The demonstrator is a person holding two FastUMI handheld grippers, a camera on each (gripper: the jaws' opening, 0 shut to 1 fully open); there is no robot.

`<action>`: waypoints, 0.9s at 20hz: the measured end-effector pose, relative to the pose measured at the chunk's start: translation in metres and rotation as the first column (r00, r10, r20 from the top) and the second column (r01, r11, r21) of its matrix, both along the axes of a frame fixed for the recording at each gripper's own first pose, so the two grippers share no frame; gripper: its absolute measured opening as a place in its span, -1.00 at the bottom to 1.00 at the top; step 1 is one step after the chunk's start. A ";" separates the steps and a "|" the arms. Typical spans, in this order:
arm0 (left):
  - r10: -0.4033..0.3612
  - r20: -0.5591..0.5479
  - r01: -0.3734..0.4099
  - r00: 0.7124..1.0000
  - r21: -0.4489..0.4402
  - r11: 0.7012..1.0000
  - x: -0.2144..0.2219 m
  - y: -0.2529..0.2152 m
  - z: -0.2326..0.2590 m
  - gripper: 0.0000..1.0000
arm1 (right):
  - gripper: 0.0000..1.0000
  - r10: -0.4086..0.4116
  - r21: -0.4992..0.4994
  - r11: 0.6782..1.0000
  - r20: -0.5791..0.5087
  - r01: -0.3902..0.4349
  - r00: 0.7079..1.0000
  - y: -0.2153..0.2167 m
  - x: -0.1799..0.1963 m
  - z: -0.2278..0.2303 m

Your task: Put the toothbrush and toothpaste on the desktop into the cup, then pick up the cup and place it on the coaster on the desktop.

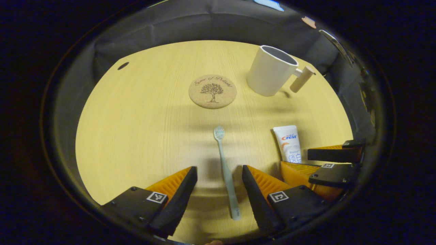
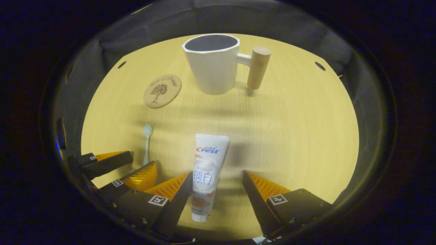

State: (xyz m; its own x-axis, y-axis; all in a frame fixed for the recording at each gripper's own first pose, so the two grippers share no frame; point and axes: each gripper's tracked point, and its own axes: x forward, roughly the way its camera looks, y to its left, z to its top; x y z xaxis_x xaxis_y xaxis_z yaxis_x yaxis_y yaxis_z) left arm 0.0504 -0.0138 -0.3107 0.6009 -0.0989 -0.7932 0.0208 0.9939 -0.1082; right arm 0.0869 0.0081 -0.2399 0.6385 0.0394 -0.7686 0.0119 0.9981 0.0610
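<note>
Between the spread fingers of my left hand-held gripper (image 1: 219,189) lies the slim pale-green plastic toothbrush (image 1: 225,172), flat on the light wood-grain worktop (image 1: 136,129), bristle head pointing away from me and handle running back toward the camera. Neither finger touches it, so that gripper is released. From the right gripper view I see the same toothbrush (image 2: 146,143) off to the left, partly hidden behind the left hand-held gripper (image 2: 127,165).

My right hand-held gripper (image 2: 218,190) is likewise released, its fingers standing wide on either side of the white squeeze tube of toothpaste (image 2: 207,175). That tube lies flat, cap end toward me (slightly tilted, with its flat crimped end farther off). I cannot tell whether the left finger brushes the tube's edge. In the left gripper view the toothpaste (image 1: 288,143) sits to the right of the toothbrush, with the right hand-held gripper (image 1: 325,160) just at it.

Farther back stands the white faceted ceramic cup with a round wooden peg handle (image 2: 213,64), upright and open-mouthed; I see it at the far right in the left gripper view (image 1: 270,69). Beside it, apart, lies the round cork coaster printed with a tree (image 1: 212,91), also seen from the right (image 2: 162,91).
</note>
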 end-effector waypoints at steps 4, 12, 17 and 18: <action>0.007 -0.009 -0.006 1.000 0.049 0.999 0.004 -0.003 -0.002 0.84 | 0.71 -0.028 -0.031 0.999 -0.011 0.027 1.000 -0.012 0.003 -0.005; 0.021 -0.011 -0.020 1.000 0.060 0.998 0.005 0.001 0.000 0.50 | -0.04 -0.023 -0.036 0.999 -0.065 0.021 0.998 -0.012 -0.004 -0.011; 0.005 -0.026 -0.003 1.000 0.077 0.997 0.007 -0.004 0.000 -0.42 | -0.46 -0.050 -0.005 0.999 -0.089 0.050 0.995 -0.015 -0.007 -0.010; 0.001 -0.022 0.001 1.000 0.079 0.997 0.008 -0.003 0.000 -0.63 | -0.46 -0.053 0.006 0.999 -0.086 0.054 0.995 -0.015 -0.007 -0.010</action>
